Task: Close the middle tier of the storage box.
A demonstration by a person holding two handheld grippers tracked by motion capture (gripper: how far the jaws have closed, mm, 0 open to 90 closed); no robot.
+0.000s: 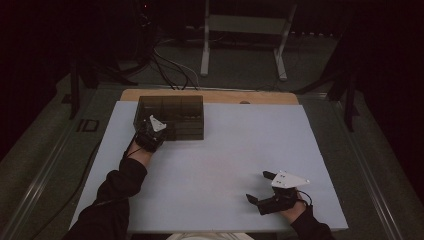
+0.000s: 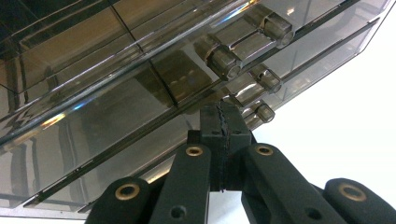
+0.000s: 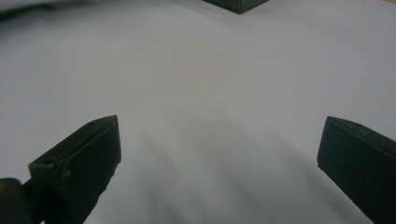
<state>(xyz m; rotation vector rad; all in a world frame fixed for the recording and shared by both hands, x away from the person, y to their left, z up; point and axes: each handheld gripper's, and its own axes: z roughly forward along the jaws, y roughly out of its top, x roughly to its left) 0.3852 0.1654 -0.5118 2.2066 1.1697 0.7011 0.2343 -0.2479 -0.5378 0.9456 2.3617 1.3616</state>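
A dark, see-through plastic box (image 1: 172, 117) with several compartments stands at the back left of the white table (image 1: 225, 155). My left gripper (image 1: 152, 132) sits at the box's front left corner. In the left gripper view its jaws are pressed together, and the left gripper (image 2: 223, 122) tips touch the side of the box (image 2: 140, 70) just below a row of hinge barrels (image 2: 243, 56). Nothing shows between the pads. My right gripper (image 1: 260, 186) rests low over the table's front right, open, and the right gripper (image 3: 219, 154) has only bare table between its jaws.
A corner of the box (image 3: 238, 3) shows far off in the right gripper view. A wooden strip (image 1: 210, 96) runs along the table's back edge. Behind it, a metal stand (image 1: 242, 30) and cables (image 1: 170, 70) are on the dark floor.
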